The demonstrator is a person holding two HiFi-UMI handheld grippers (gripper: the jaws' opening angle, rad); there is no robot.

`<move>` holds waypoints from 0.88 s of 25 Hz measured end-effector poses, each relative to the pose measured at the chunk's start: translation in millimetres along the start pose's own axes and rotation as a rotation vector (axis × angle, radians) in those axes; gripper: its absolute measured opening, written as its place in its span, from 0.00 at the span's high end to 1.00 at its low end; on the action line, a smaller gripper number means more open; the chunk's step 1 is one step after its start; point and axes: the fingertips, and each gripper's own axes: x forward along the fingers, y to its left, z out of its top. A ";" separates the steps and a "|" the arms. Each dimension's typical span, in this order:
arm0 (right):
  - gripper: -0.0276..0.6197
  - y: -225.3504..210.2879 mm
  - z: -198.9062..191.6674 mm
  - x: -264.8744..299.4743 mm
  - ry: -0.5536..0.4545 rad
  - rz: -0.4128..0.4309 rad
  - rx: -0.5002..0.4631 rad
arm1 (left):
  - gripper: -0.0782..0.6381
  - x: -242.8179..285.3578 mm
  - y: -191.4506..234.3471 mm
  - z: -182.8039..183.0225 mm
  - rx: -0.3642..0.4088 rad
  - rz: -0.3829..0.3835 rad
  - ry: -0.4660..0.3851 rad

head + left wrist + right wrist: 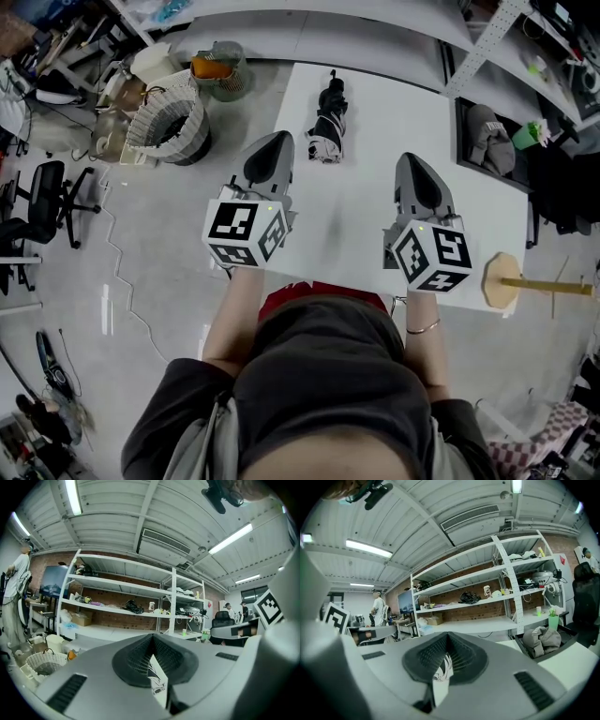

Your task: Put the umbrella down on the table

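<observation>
1. The left gripper [278, 141] has its jaws pressed together at the tip, and its own view shows nothing caught between them.
2. The right gripper [411, 161] looks the same: the jaws meet in a point and carry nothing.
3. Both grippers hover side by side over the near part of the white table [375, 220], pointing away from the person, and neither touches anything.
4. The umbrella [328, 122], folded, dark with a white pattern, lies flat on the far part of the table. It is ahead of the left gripper and well apart from both.
5. Judging by this, the task looks done: the umbrella rests on the tabletop and is let go.
6. Nothing seems left to do except perhaps drawing the hands away. A wooden stand [503, 279] at the table's right edge plays no part.
</observation>
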 end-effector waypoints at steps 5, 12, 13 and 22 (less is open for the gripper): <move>0.93 -1.0 6.0 -9.0 -0.024 -0.004 -0.020 | 0.87 -7.7 2.1 1.4 -0.014 0.010 -0.009; 0.93 0.0 15.8 -15.0 -0.058 0.011 -0.034 | 0.87 -14.8 2.2 -1.7 -0.036 0.020 -0.011; 0.93 -0.6 16.8 -15.9 -0.063 0.013 -0.036 | 0.87 -14.9 1.7 -2.0 -0.035 0.021 -0.011; 0.93 -7.2 20.1 -24.9 -0.096 0.018 -0.029 | 0.87 -11.2 -0.4 1.1 -0.026 0.037 -0.017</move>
